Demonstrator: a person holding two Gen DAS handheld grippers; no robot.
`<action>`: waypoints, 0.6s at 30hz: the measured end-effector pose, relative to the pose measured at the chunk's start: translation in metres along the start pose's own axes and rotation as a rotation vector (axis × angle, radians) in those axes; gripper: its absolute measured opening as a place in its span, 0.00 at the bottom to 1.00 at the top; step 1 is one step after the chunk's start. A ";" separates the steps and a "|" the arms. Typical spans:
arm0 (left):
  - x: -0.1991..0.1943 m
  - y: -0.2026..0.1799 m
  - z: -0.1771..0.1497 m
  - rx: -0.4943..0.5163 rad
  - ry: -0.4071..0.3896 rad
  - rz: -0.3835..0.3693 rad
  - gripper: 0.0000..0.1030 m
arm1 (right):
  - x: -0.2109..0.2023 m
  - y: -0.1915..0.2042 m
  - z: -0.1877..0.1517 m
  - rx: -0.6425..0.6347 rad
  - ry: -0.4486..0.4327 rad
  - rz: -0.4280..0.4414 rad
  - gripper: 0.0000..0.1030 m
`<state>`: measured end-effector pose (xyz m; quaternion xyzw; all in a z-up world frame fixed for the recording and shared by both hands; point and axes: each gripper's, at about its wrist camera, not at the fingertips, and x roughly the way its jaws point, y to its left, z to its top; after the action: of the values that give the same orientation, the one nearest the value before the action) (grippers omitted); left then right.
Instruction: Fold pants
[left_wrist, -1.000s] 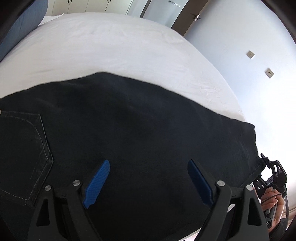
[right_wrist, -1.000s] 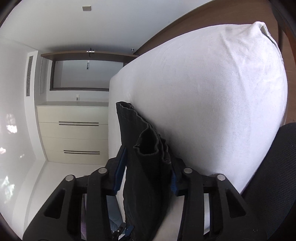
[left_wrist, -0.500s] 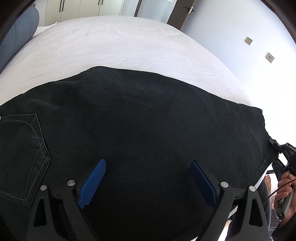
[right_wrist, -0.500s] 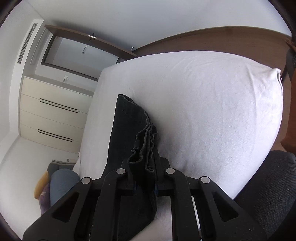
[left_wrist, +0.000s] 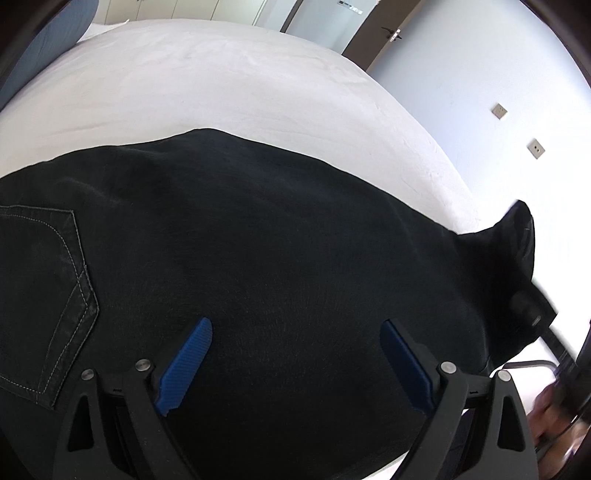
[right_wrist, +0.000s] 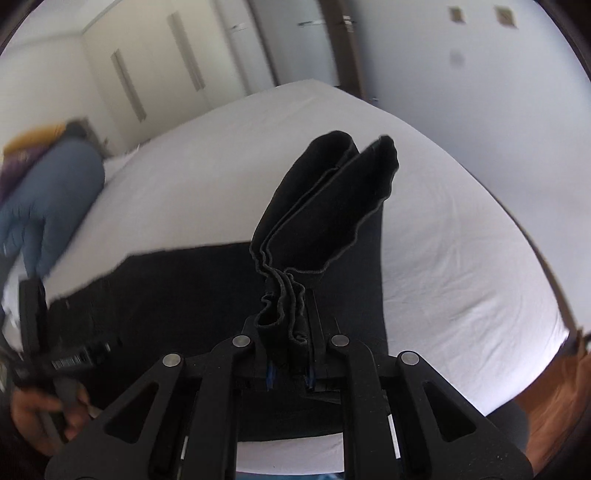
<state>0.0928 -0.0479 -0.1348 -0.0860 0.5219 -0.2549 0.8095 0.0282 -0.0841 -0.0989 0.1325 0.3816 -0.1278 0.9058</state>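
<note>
Black pants (left_wrist: 258, 251) lie across a white bed (left_wrist: 221, 81), with a stitched back pocket (left_wrist: 48, 295) at the left. My left gripper (left_wrist: 295, 343) is open just above the pants' middle, its blue pads (left_wrist: 184, 365) apart and holding nothing. My right gripper (right_wrist: 286, 332) is shut on the bunched leg hems (right_wrist: 325, 221), which stand up above the rest of the pants (right_wrist: 166, 288). In the left wrist view the lifted hems (left_wrist: 517, 236) rise at the far right.
A blue-grey pillow (right_wrist: 48, 192) lies at the head of the bed. White wardrobe doors (right_wrist: 147, 70) and a dark door frame (right_wrist: 343, 48) stand beyond. A wall with two sockets (left_wrist: 517, 129) runs along the bed's right side. An orange-brown floor (right_wrist: 554, 406) shows at the lower right.
My right gripper has closed on the leg hems, lifted them off the bed and swung round towards the waist end. My left gripper has stayed open over the middle.
</note>
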 end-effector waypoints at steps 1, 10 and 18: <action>-0.002 0.000 0.002 -0.020 0.003 -0.005 0.92 | 0.000 0.022 -0.008 -0.099 0.021 -0.028 0.10; 0.015 -0.038 0.019 -0.039 0.093 -0.109 0.95 | 0.014 0.077 -0.046 -0.367 0.042 -0.131 0.10; 0.058 -0.084 0.047 -0.055 0.218 -0.178 1.00 | -0.005 0.105 -0.054 -0.451 -0.030 -0.187 0.10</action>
<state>0.1266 -0.1546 -0.1259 -0.1259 0.6040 -0.3191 0.7194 0.0243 0.0329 -0.1162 -0.1112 0.3976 -0.1247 0.9022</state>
